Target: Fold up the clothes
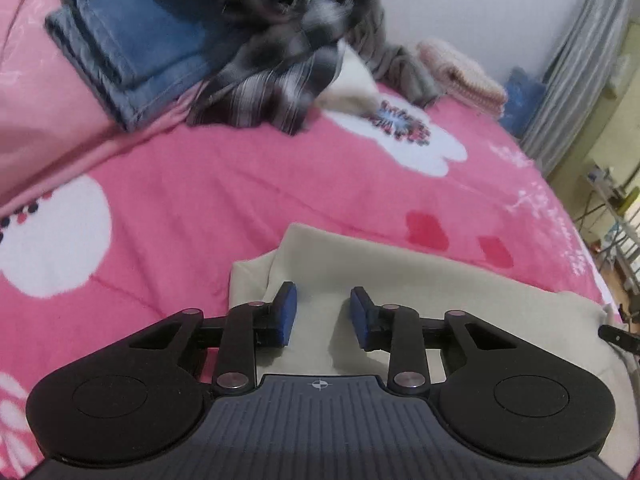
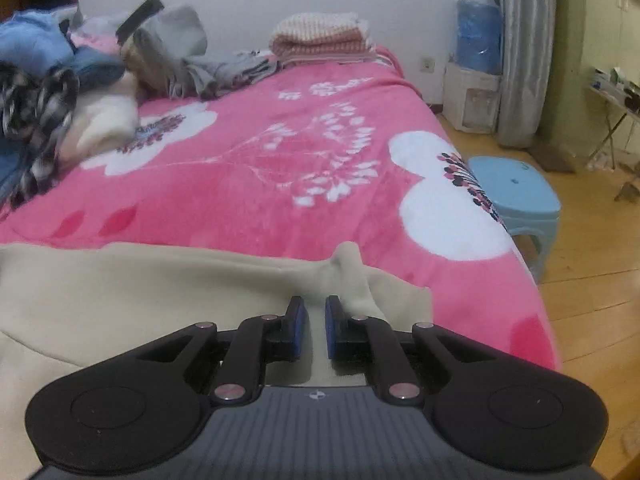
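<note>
A beige garment [image 1: 400,280] lies spread on the near part of a pink flowered blanket [image 1: 240,200]. My left gripper [image 1: 323,292] hovers over its left corner, where the edge is turned over. Its blue pads stand apart, with flat cloth beneath them and nothing pinched. In the right wrist view the same beige garment [image 2: 140,292] runs across the near bed. My right gripper [image 2: 314,302] sits at its right edge, jaws nearly together, with a puckered ridge of cloth [image 2: 348,260] rising just beyond the fingertips.
Folded blue jeans [image 1: 132,48], a crumpled plaid shirt [image 1: 280,60] and grey clothes are piled at the far left of the bed. A folded striped knit [image 2: 320,36] lies by the wall. Right of the bed edge stands a light blue stool [image 2: 516,192] on a wooden floor [image 2: 592,280].
</note>
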`<state>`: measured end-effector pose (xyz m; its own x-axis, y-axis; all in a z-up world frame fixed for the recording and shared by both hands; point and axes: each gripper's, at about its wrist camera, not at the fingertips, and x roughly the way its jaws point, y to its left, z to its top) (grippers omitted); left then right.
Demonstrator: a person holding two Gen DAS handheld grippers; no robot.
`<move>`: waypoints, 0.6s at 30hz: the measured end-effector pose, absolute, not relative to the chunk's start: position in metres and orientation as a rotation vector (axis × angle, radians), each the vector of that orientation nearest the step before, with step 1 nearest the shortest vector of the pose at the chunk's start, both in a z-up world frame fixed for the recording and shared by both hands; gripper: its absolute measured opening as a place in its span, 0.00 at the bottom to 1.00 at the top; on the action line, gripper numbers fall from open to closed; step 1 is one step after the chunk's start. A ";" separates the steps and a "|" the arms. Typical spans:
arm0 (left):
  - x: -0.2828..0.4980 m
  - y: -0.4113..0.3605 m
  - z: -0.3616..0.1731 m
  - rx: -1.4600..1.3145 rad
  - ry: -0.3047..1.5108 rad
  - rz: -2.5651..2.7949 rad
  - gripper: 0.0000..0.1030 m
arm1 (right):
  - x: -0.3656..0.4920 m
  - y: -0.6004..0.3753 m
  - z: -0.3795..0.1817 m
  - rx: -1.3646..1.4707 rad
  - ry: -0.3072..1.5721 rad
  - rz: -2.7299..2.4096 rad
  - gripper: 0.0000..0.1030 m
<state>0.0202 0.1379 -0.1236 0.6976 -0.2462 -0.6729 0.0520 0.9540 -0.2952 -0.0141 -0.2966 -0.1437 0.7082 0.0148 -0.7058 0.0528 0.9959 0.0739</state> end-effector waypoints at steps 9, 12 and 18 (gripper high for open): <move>0.015 0.145 -0.123 -0.242 0.756 -0.149 0.33 | -0.018 -0.305 -0.149 0.112 0.776 -0.084 0.09; 0.011 0.160 -0.109 -0.318 0.769 -0.132 0.34 | -0.024 -0.310 -0.132 0.188 0.782 -0.096 0.11; -0.023 0.174 -0.066 -0.218 0.804 -0.227 0.36 | -0.077 -0.320 -0.109 0.488 0.793 0.018 0.12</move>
